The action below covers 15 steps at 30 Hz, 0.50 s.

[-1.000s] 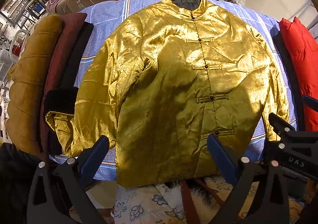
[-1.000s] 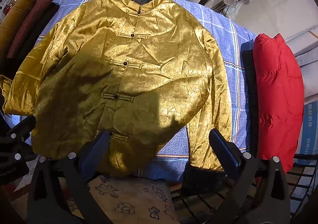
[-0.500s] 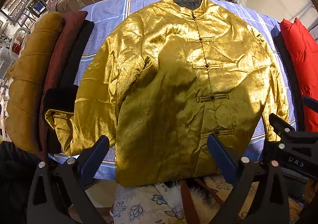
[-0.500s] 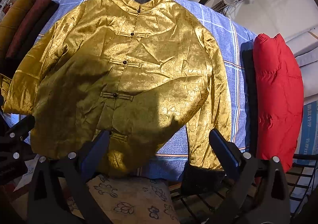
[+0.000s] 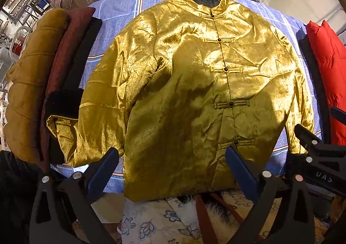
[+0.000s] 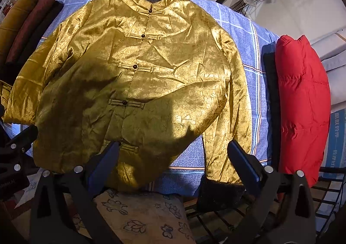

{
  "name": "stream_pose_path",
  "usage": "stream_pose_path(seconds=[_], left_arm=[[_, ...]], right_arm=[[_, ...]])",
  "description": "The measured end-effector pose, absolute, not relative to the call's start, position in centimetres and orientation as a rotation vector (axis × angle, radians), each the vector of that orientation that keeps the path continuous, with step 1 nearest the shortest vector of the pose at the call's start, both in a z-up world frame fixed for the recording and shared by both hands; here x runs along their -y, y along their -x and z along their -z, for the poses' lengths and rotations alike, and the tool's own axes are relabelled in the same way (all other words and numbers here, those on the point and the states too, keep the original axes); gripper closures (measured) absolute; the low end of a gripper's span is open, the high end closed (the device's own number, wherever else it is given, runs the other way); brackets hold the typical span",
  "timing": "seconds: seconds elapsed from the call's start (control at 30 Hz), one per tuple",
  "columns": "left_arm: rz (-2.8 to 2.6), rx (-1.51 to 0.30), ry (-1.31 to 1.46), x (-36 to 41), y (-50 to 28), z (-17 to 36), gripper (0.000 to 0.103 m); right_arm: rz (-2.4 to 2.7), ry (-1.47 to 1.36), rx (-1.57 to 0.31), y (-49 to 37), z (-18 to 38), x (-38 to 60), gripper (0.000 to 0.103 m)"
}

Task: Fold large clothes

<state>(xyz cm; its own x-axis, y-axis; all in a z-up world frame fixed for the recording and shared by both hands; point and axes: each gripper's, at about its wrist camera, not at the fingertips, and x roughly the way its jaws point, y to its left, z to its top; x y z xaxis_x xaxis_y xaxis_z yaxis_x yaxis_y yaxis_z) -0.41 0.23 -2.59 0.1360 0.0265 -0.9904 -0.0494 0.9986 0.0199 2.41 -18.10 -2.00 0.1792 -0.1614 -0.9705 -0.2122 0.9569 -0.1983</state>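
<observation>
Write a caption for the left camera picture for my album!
Shiny gold jacket spread flat on a blue checked sheet, open left gripper hovering near its hem.

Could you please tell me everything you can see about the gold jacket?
The gold jacket is shiny, crinkled brocade-like fabric with a stand collar, dark lining and five knot-button frog closures, all fastened. It lies flat, front up, unfolded, on the blue checked cloth, collar away, sleeves alongside the body. Neither open gripper touches it.

A shiny gold jacket [image 5: 183,83] with dark round buttons lies on a blue cloth [image 6: 237,27] checked with pale and orange lines. Beside it sit a red puffy garment [image 6: 302,101], mustard [image 5: 28,83] and maroon [image 5: 64,49] folded garments, and a cream floral cushion [image 6: 140,218].
</observation>
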Motion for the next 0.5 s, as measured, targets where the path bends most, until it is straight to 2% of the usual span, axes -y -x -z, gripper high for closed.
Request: stream_pose_path(seconds=[0.17, 0.43, 0.5], left_arm=[[-0.062, -1.461, 0.130, -1.7, 0.1, 3.8, 0.006], [-0.130, -1.450, 0.260, -6.0, 0.8, 5.2, 0.008], [-0.176, -1.451, 0.254, -7.8, 1.3, 5.6, 0.013]], right_arm=[[-0.046, 0.242, -1.411, -2.7, 2.4, 19.2, 0.004], [-0.081, -0.071, -1.412, -3.4, 3.1, 23.3, 0.005], [-0.075, -0.101, -1.391, -3.4, 3.1, 24.2, 0.005]])
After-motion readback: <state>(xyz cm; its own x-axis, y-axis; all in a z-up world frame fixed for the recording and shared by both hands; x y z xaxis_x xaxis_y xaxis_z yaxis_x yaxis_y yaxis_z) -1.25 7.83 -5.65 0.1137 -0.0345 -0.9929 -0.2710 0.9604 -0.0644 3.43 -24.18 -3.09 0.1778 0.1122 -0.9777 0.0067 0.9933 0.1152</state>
